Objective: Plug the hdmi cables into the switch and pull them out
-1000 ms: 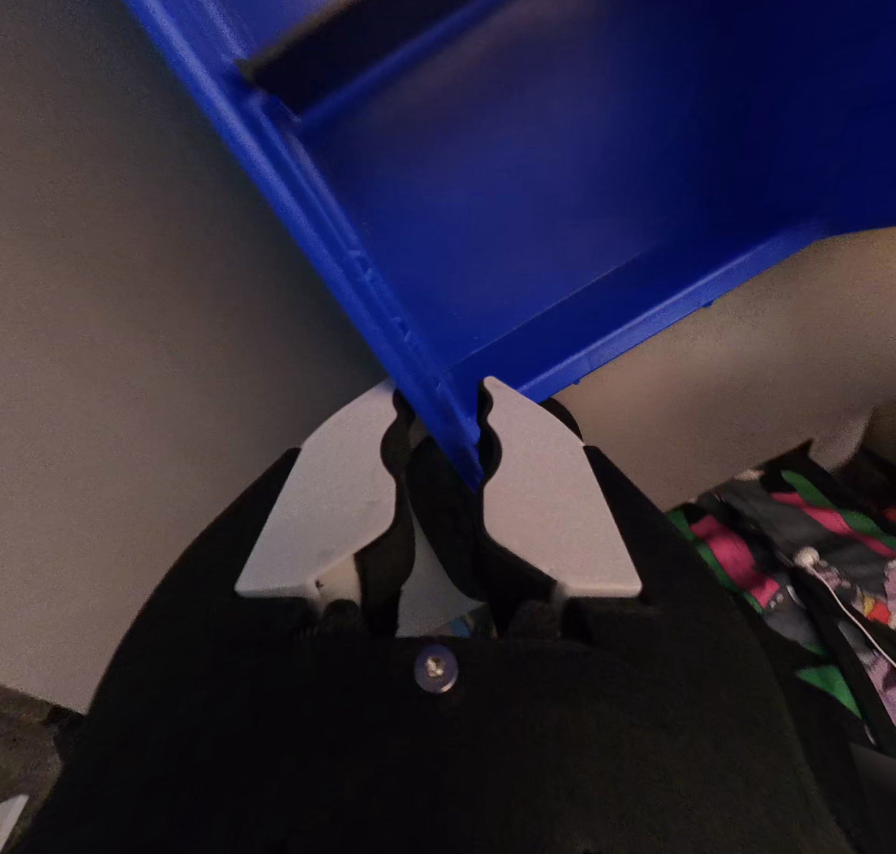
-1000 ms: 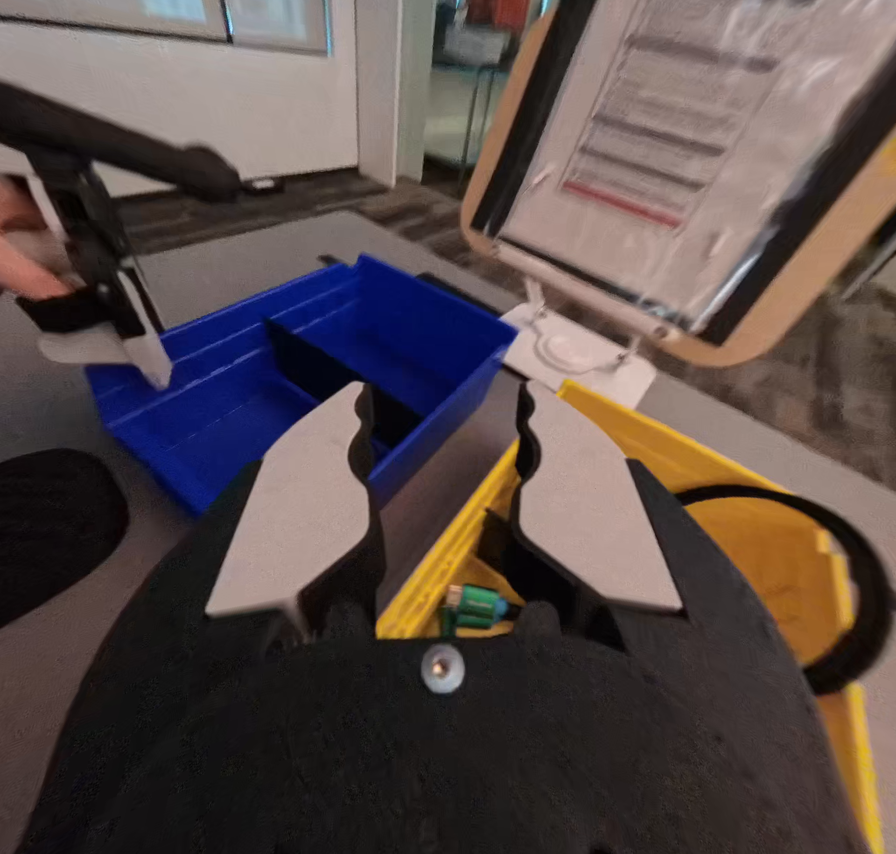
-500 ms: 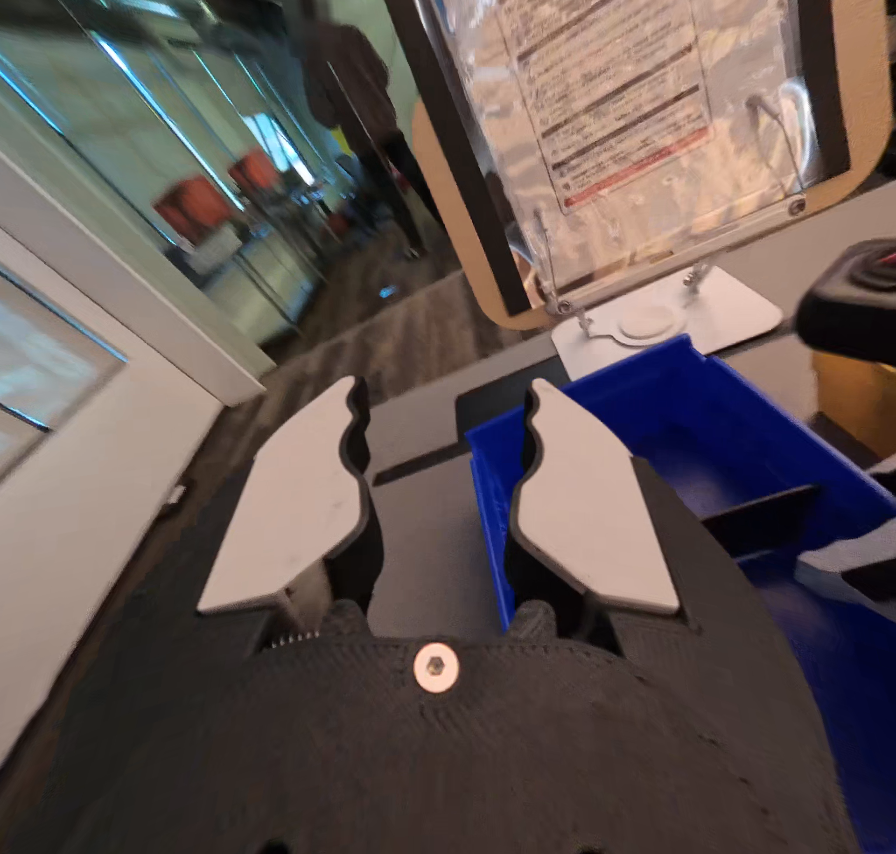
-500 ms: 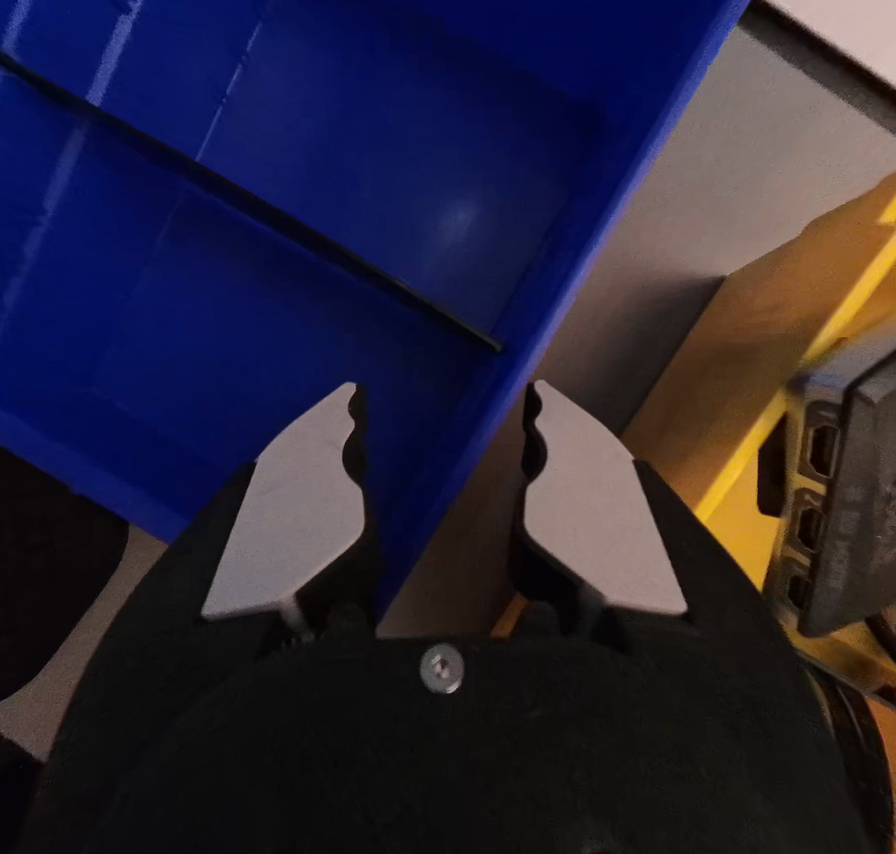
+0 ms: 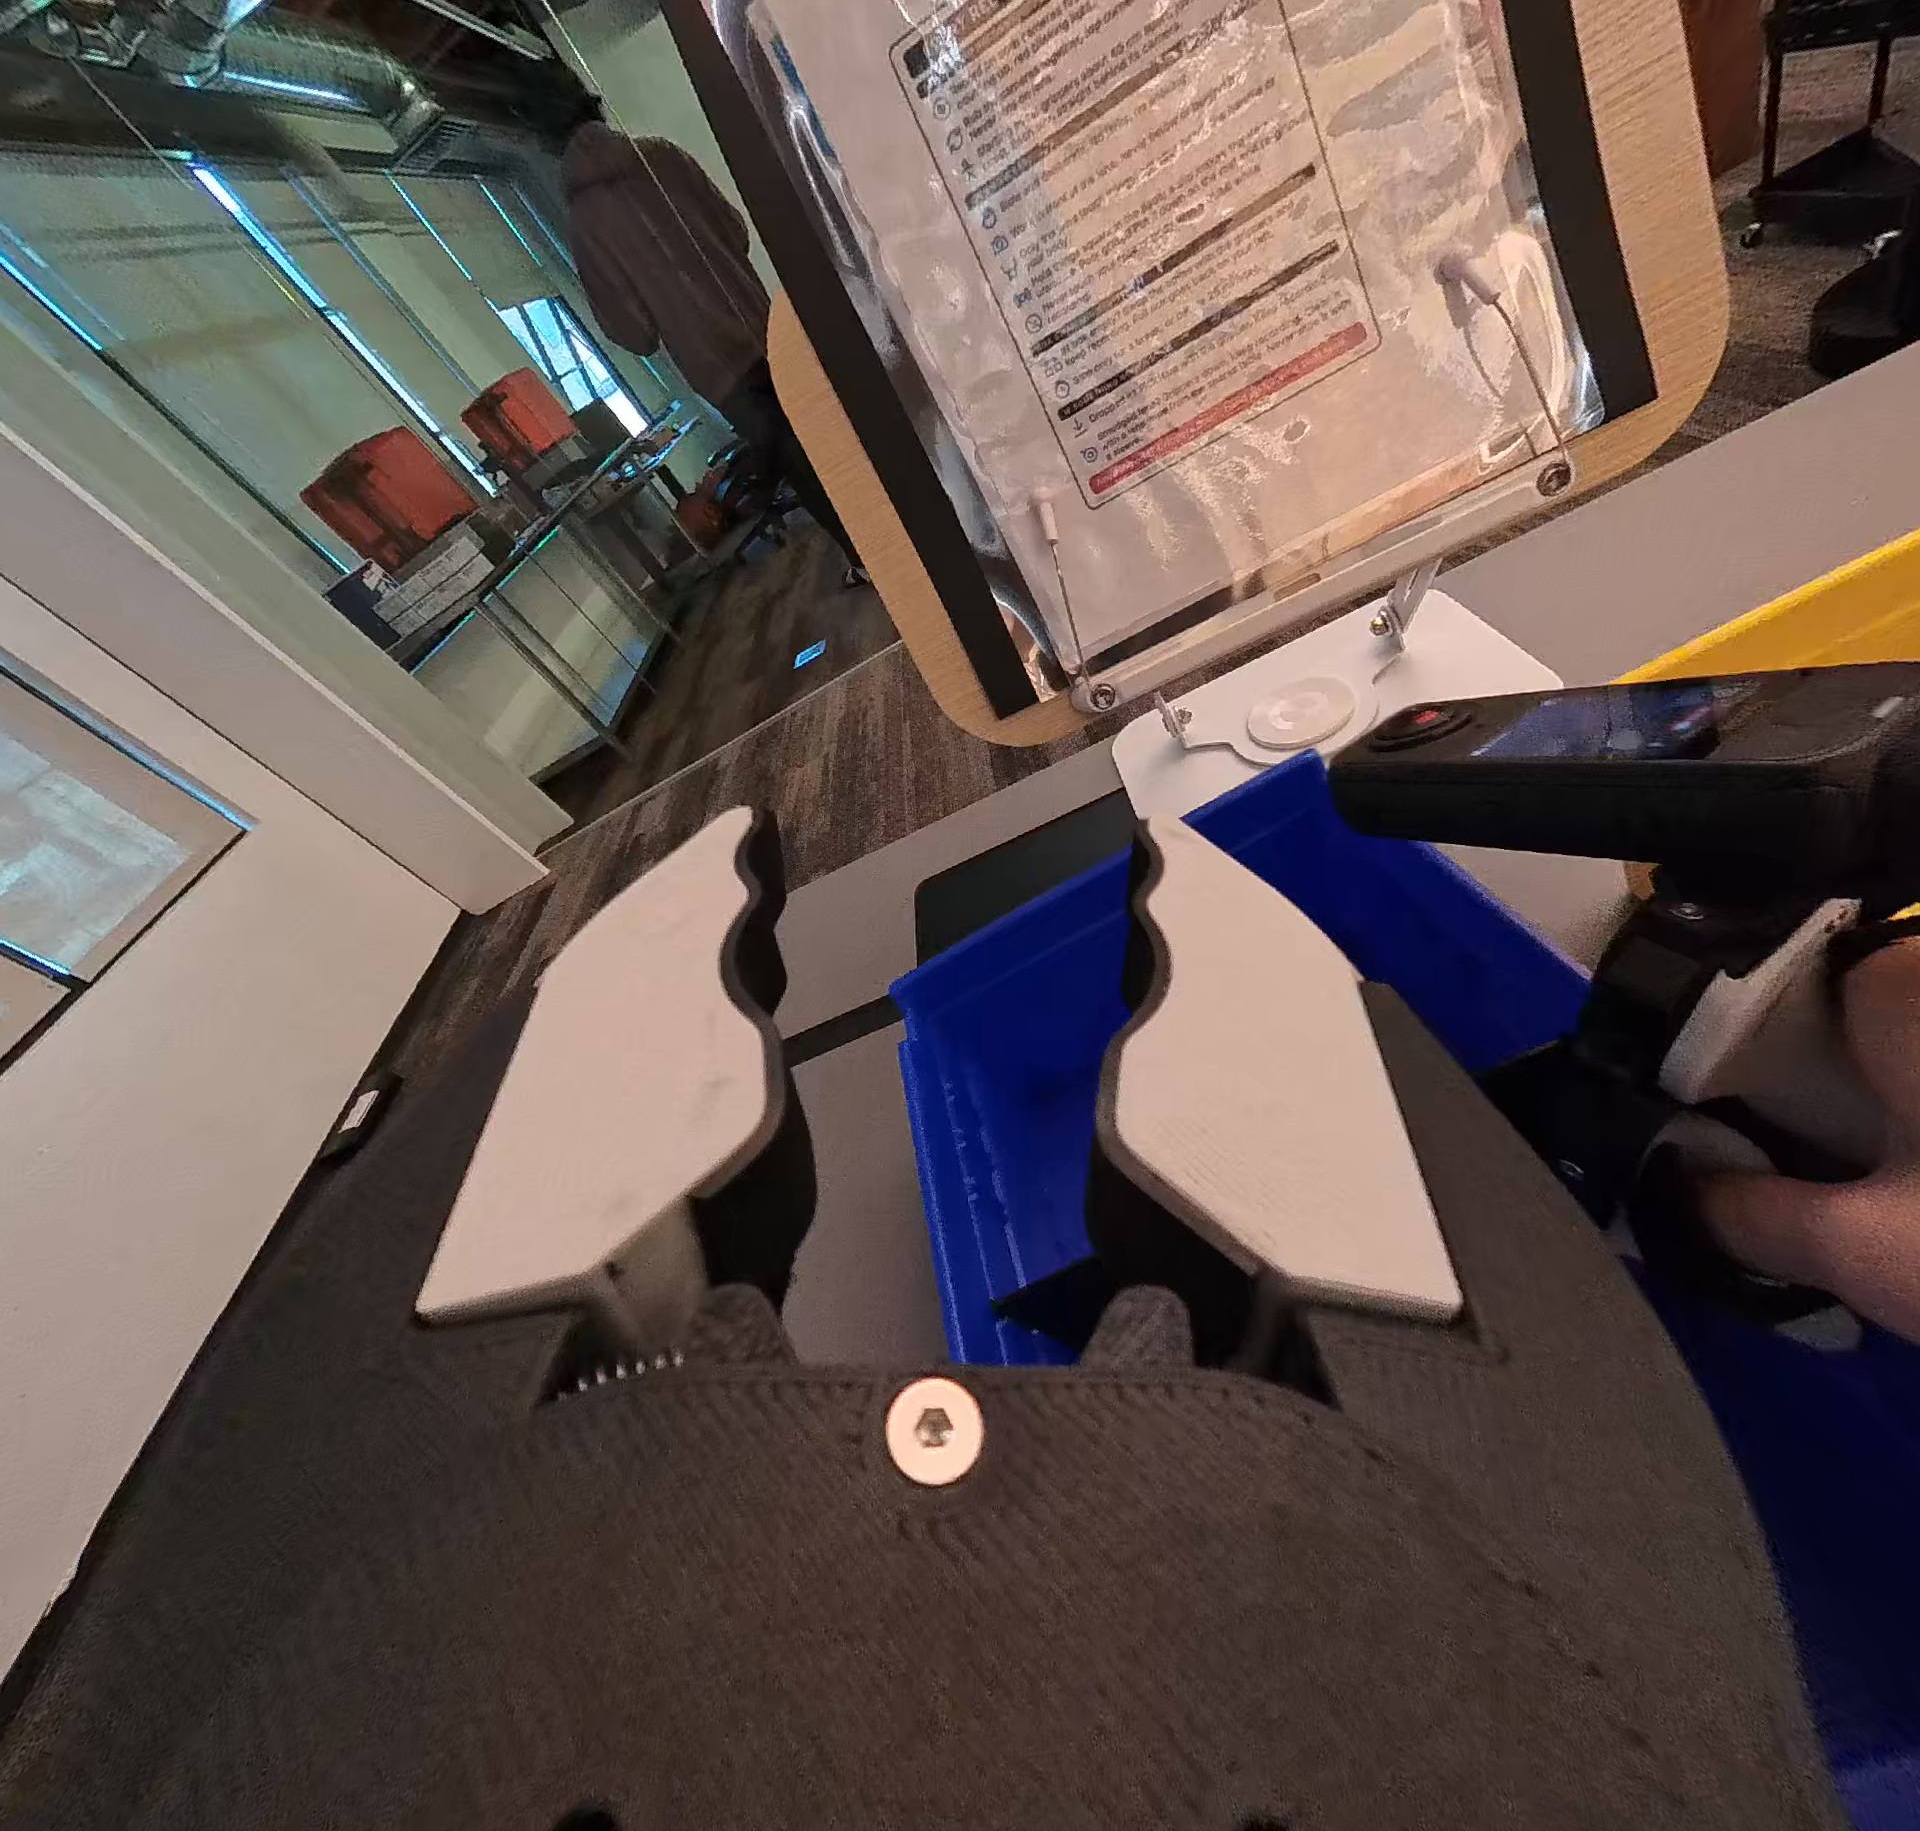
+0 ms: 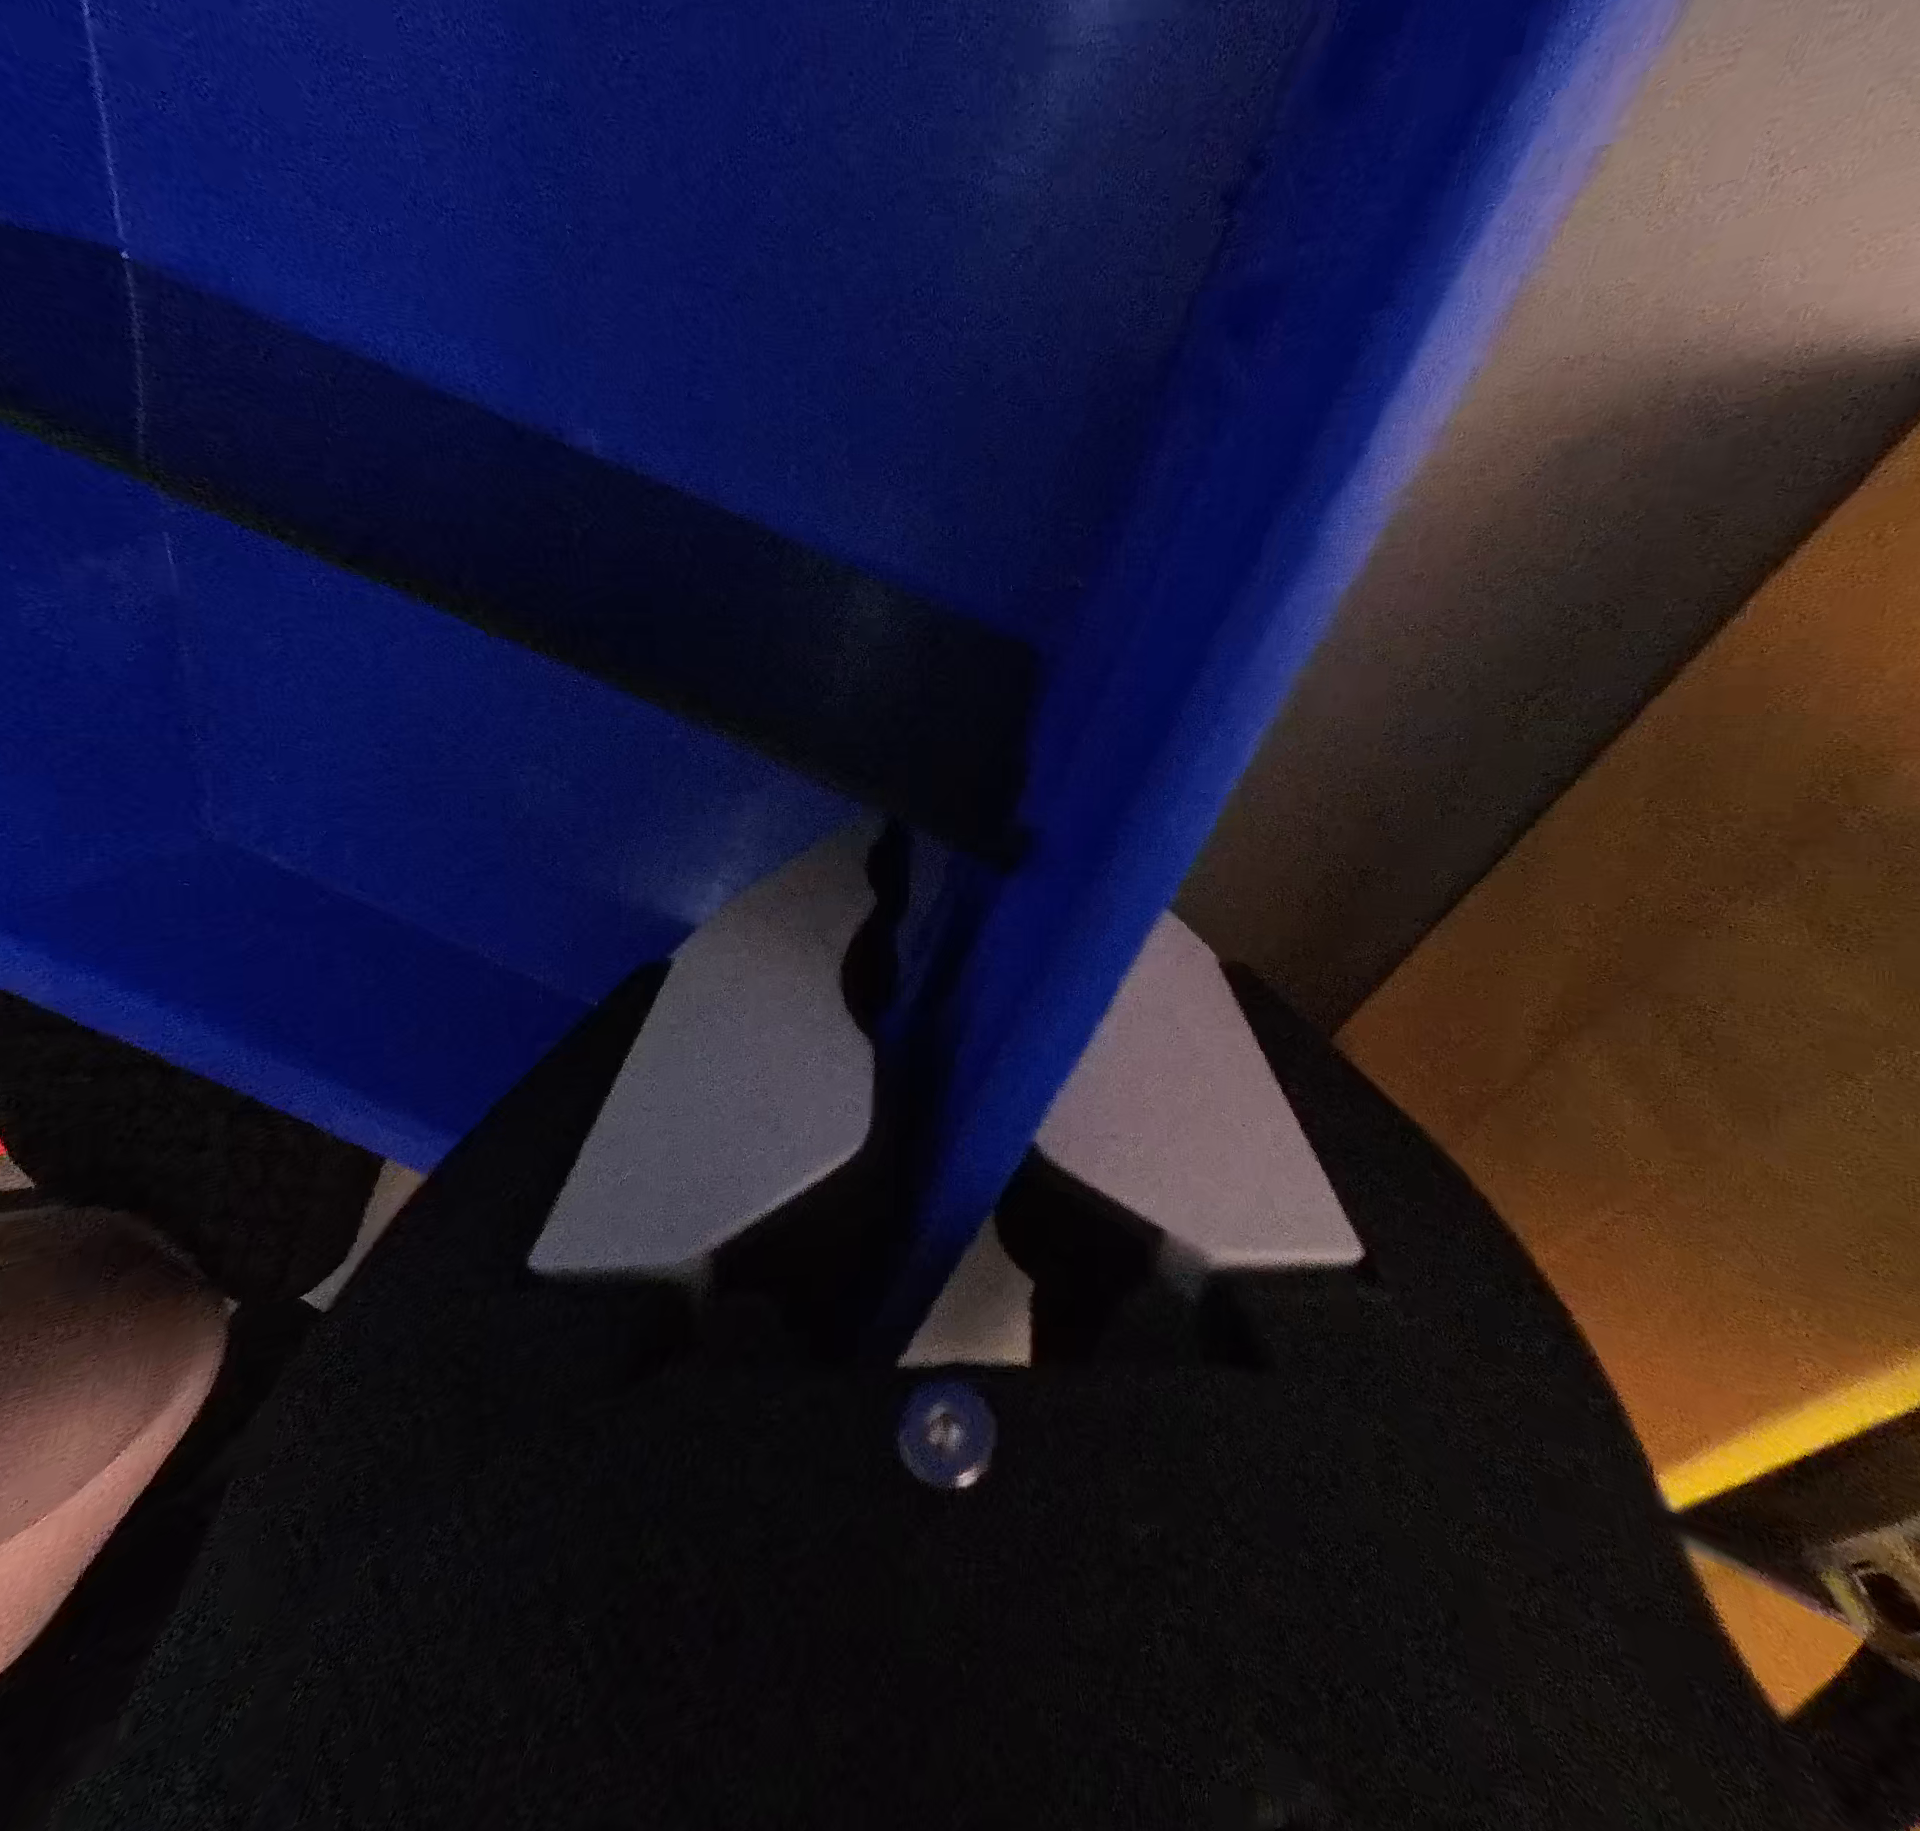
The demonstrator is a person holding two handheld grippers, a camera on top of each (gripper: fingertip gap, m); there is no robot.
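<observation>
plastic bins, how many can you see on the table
2. The blue plastic divided bin sits in front of the left hand-held gripper; the yellow plastic bin lies beyond it, at the right edge. More may be hidden.

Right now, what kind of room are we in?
Probably an office or workshop. Glass walls look onto tables with orange machines, and a standing instruction board sits on the grey table behind the blue bin.

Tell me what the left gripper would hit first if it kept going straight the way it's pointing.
Probably the near corner of the blue bin, whose wall already sits between the open left gripper; depth is hard to judge.
</observation>
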